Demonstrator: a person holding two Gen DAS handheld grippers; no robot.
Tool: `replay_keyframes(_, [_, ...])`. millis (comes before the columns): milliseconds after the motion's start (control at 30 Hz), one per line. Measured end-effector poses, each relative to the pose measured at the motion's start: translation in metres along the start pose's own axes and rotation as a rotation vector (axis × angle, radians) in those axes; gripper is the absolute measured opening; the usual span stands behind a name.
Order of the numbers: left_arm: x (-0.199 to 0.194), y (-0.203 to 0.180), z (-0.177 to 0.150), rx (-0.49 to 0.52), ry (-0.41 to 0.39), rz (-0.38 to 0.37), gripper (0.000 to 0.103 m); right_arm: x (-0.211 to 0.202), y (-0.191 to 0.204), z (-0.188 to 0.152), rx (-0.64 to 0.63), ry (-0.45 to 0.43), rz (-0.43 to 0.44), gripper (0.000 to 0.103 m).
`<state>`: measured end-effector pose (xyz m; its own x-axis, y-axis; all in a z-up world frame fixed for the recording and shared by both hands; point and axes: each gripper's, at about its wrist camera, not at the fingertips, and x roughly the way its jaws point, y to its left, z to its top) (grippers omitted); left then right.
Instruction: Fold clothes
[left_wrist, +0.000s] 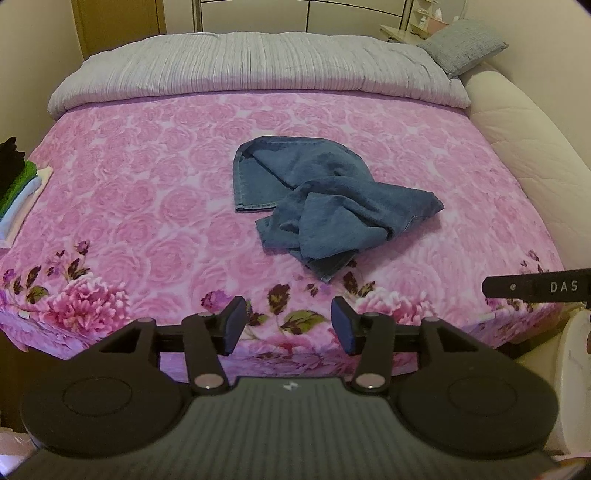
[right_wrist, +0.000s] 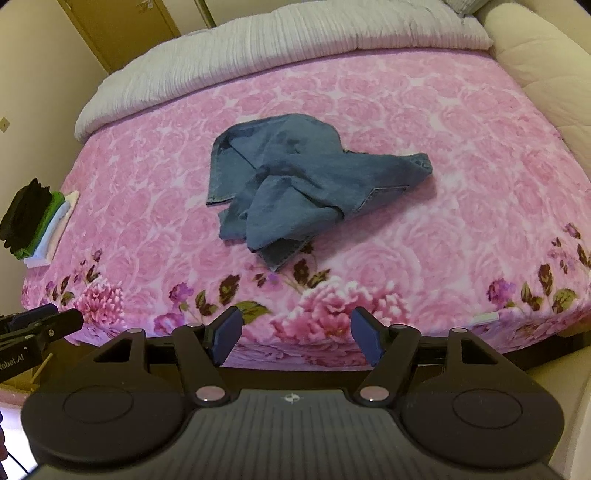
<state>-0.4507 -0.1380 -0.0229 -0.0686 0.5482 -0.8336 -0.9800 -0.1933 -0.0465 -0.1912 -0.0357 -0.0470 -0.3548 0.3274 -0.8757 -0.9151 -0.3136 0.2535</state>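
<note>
A crumpled blue denim garment (left_wrist: 325, 199) (right_wrist: 295, 184) lies bunched in the middle of a bed with a pink rose-print cover (left_wrist: 155, 192) (right_wrist: 461, 177). My left gripper (left_wrist: 288, 325) hovers over the bed's near edge, well short of the denim, open, with nothing between its blue pads (left_wrist: 232, 325). My right gripper (right_wrist: 295, 336) hangs at the same near edge, open wider and empty. The tip of the right gripper (left_wrist: 535, 287) shows at the right edge of the left wrist view, and the left gripper (right_wrist: 33, 332) shows at the left edge of the right wrist view.
A stack of folded clothes (left_wrist: 14, 184) (right_wrist: 37, 225), black on top over green and white, sits at the bed's left edge. A grey rolled duvet (left_wrist: 258, 62) (right_wrist: 258, 48) lies across the far end. A cream padded bolster (left_wrist: 517, 140) runs along the right side.
</note>
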Motion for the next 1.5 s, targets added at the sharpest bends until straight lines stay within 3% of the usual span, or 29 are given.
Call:
replay_keyframes(500, [-0.006,0.041,-0.023,0.000,-0.003,-0.012,0.051,0.001,0.032,-0.024,0.046,-0.027,-0.003,0.071])
replay_keyframes(800, [0.041,0.047,-0.023,-0.070,0.073,-0.044,0.057,0.033,-0.002,-0.025,0.119,0.069,-0.051,0.072])
replay_keyframes(967, [0.088,0.042,-0.009,-0.116,0.092,-0.044,0.057,0.064,-0.045,0.003,0.187,0.117,-0.074,0.073])
replay_keyframes(1300, [0.213,0.021,0.050,-0.233,0.158,-0.016,0.051,0.136,-0.149,0.113,0.319,0.180,-0.082,0.075])
replay_keyframes(1500, [0.274,0.022,0.060,-0.277,0.175,-0.003,0.047,0.183,-0.196,0.154,0.416,0.218,-0.061,0.075])
